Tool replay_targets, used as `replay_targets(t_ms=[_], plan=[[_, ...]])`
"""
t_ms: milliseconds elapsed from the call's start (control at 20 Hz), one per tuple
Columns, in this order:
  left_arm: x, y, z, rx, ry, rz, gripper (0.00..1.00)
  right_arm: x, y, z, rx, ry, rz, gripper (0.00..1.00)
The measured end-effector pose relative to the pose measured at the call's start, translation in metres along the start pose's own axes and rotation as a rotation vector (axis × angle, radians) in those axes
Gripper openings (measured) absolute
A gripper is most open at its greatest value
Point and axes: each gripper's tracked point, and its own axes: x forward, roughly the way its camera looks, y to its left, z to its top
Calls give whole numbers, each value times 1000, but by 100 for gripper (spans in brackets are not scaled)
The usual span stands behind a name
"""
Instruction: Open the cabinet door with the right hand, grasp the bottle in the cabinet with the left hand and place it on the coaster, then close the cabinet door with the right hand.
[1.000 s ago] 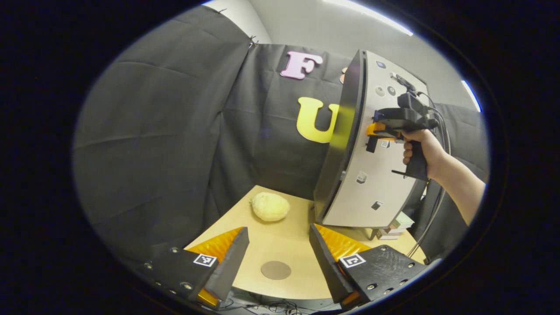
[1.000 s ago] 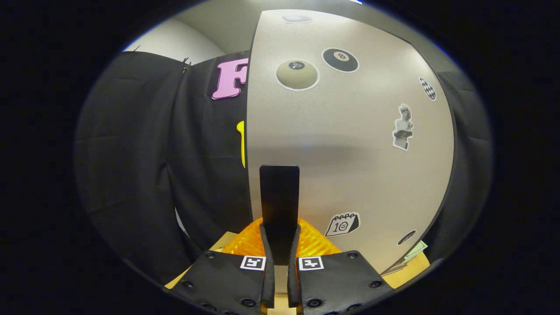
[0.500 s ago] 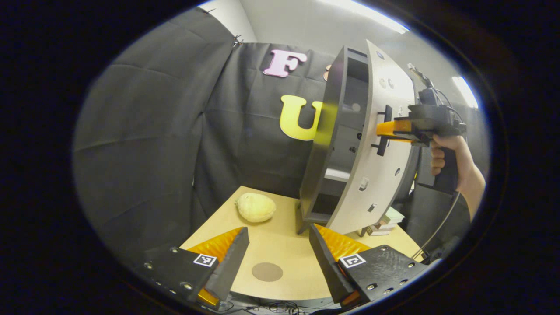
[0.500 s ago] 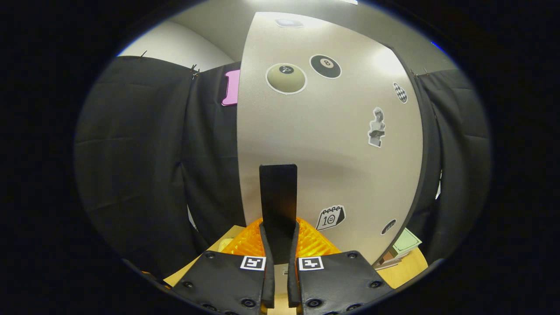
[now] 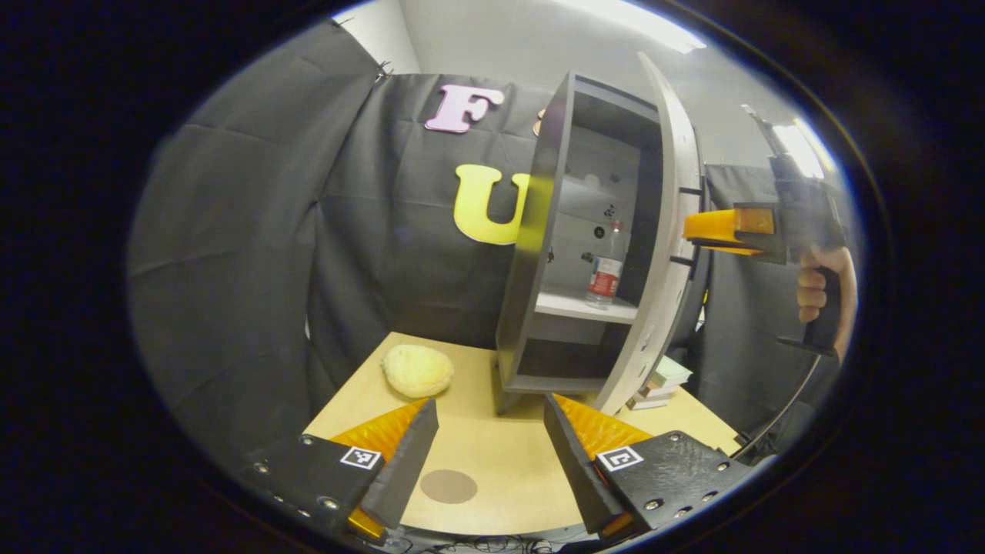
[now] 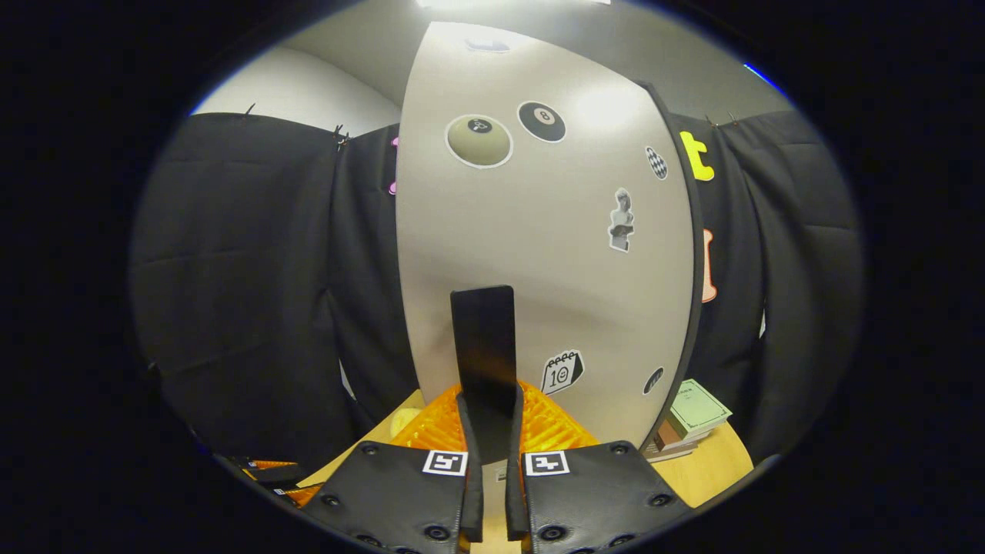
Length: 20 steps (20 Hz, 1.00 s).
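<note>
In the left gripper view, a pale lumpy object (image 5: 417, 370) lies toward the far left of the counter (image 5: 500, 454), and the round coaster (image 5: 449, 486) lies bare near the front edge, between the spread fingers of the left claw (image 5: 489, 454), which hovers low over the counter and holds nothing. Right of these stands the cabinet (image 5: 539, 231), its door (image 5: 662, 254) swung open; the bottle (image 5: 606, 271) stands upright on the inner shelf (image 5: 585, 306). Farther right a hand (image 5: 816, 285) holds the right claw (image 5: 696, 235) at the door's handle. In the right gripper view, the right claw (image 6: 492, 431) is pinched on the dark handle (image 6: 483, 338) of the stickered door (image 6: 539, 254), with a stack of books (image 6: 692, 419) at lower right.
</note>
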Motion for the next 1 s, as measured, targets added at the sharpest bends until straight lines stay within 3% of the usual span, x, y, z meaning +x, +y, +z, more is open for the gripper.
replay_targets(t_ms=[350, 450, 500, 550, 800, 850, 1000], plan=[[24, -38, -6, 20, 23, -78, 86, -30, -26, -5, 28, -16, -14, 10], [28, -51, -9, 22, 30, -99, 83, -40, -35, -5, 41, -20, -32, 13], [31, -57, -9, 25, 31, -108, 86, -45, -40, -5, 47, -23, -42, 10], [31, -60, -10, 31, 33, -114, 86, -49, -44, -6, 53, -25, -53, 13], [37, -80, -19, 44, 43, -141, 86, -74, -69, -8, 70, -27, -132, 13], [38, -83, -21, 46, 48, -148, 83, -78, -75, -9, 72, -25, -143, 9], [39, -90, -26, 53, 61, -169, 83, -88, -90, -10, 125, -22, -169, 12]])
